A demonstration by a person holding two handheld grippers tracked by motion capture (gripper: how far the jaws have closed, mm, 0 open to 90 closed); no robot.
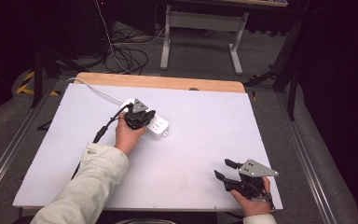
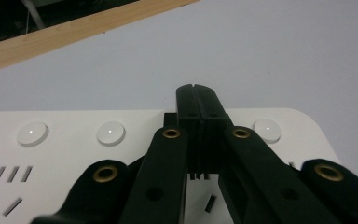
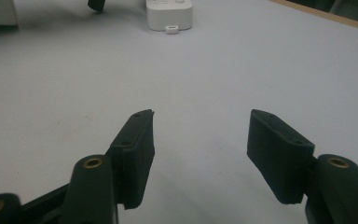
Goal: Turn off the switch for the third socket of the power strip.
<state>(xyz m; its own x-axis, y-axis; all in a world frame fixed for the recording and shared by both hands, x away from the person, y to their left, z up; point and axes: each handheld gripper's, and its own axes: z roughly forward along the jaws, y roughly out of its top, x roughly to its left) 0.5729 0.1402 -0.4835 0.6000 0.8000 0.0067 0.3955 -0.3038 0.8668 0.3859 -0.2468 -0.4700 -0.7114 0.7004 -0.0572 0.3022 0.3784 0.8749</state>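
The white plastic power strip lies mid-bench; we press our left gripper, jaws pressed together, onto its round buttons, probably switching one, while our right gripper rests spread nearby.

black grippers, pale sleeve

the left gripper is showing a black body with a small grey three-cornered plate on top and a black cable trailing behind. up close, its matte black links are carrying brass-ringed pivots and small holes. the right gripper is wearing a larger grey plate with tiny holes; its pads are looking blocky, black and screwed on. a cream sleeve with a stitched cuff is covering the left arm.
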